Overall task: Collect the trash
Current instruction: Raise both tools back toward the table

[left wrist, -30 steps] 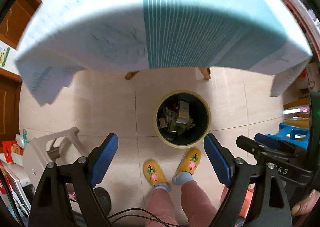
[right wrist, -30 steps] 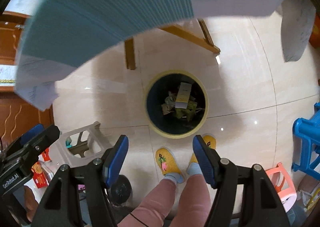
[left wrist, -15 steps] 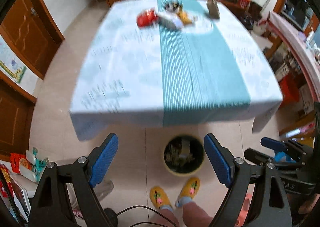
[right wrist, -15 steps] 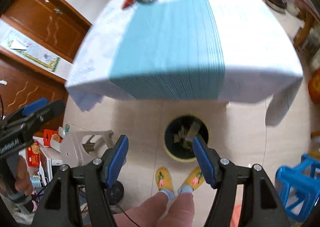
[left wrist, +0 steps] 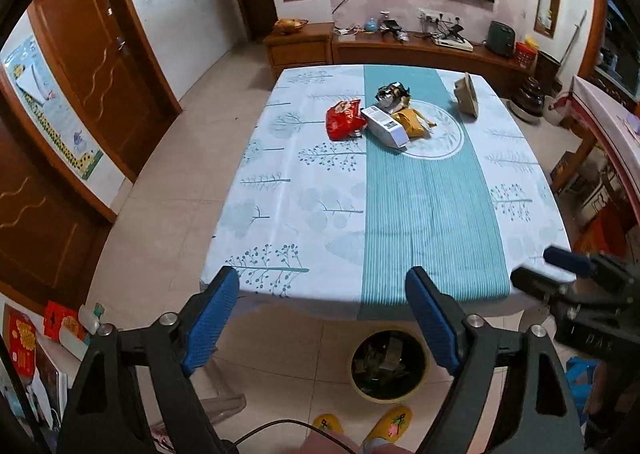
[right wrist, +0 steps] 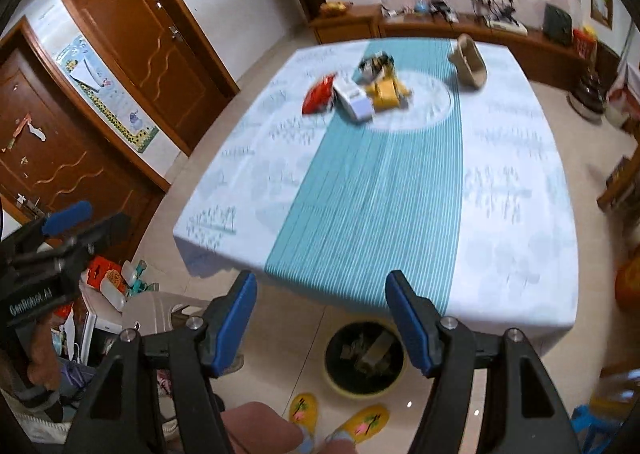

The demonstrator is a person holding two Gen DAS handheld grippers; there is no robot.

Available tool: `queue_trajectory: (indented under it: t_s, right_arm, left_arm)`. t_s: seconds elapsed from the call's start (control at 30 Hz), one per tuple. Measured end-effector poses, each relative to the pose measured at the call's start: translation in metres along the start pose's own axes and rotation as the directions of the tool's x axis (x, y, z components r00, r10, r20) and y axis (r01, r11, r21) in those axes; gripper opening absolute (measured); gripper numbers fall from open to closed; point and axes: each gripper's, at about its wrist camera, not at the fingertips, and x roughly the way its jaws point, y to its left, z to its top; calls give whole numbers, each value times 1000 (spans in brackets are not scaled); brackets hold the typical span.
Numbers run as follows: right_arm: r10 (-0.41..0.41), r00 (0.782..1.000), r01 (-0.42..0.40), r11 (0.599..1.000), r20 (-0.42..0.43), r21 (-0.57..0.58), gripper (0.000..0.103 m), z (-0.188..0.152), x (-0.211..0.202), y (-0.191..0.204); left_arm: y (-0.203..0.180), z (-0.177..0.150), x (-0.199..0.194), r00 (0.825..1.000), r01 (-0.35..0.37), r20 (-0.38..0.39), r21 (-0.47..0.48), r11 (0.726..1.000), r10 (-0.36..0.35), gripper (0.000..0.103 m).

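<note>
A cluster of trash lies at the far middle of the table [left wrist: 280, 214]: a red snack bag [left wrist: 343, 119], a white box [left wrist: 386, 126], a yellow packet [left wrist: 412, 122] and a dark crumpled wrapper [left wrist: 392, 92]. They also show in the right wrist view: the red bag [right wrist: 319, 96], the white box [right wrist: 354, 100], the yellow packet [right wrist: 386, 90]. A round bin [left wrist: 389, 364] with trash inside stands on the floor at the table's near edge. My left gripper [left wrist: 324, 318] and right gripper [right wrist: 320, 314] are both open and empty, held above the near edge, far from the trash.
A tan upright object [left wrist: 466, 94] stands at the table's far right. A grey plastic stool [right wrist: 160, 314] sits left of the bin. The person's yellow slippers [left wrist: 384, 428] are by the bin. Wooden doors line the left wall, a low cabinet [left wrist: 400, 50] the back.
Both grippers have swung up from pointing down at the bin to looking across the tabletop. The trash cluster has come into view. Both stayed open and empty.
</note>
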Motion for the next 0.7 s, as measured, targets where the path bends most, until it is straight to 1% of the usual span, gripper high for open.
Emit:
queue_trajectory:
  t_s: [0.13,0.2,0.37,0.47,0.53,0.6,0.7]
  right_arm:
    - [-3,1000,3,1000,21,-14,67,21,0,-4]
    - [-10,999,10,1000,31,-17,67,33,5,-6]
    - [-34,999,35,999,35,-7,67,55,25,-11]
    - [-54,998,54,999,35,-5,67,71,40,-12]
    - [-58,998,58,998,32,4,67,83,51,-13]
    - [-64,997,63,998,33,24,67,97,63,-14]
    - [-89,996,88,995,29,47,67,120,84,-16]
  left_arm:
    - [1,4,9,1000,-10,-13,-3,1000,10,80]
    - [2,8,17,1000,-2,-26,-2,1000,2,80]
    - [8,30,46,997,60,-50,-2,998,-60,80]
    - [12,51,73,993,104,-64,9,995,-103,80]
    - [13,69,96,987,133,-87,15,991,-131,80]
    - [16,88,118,980,165,-114,16,986,-162,80]
    - [22,121,157,965,218,-155,12,976,-213,80]
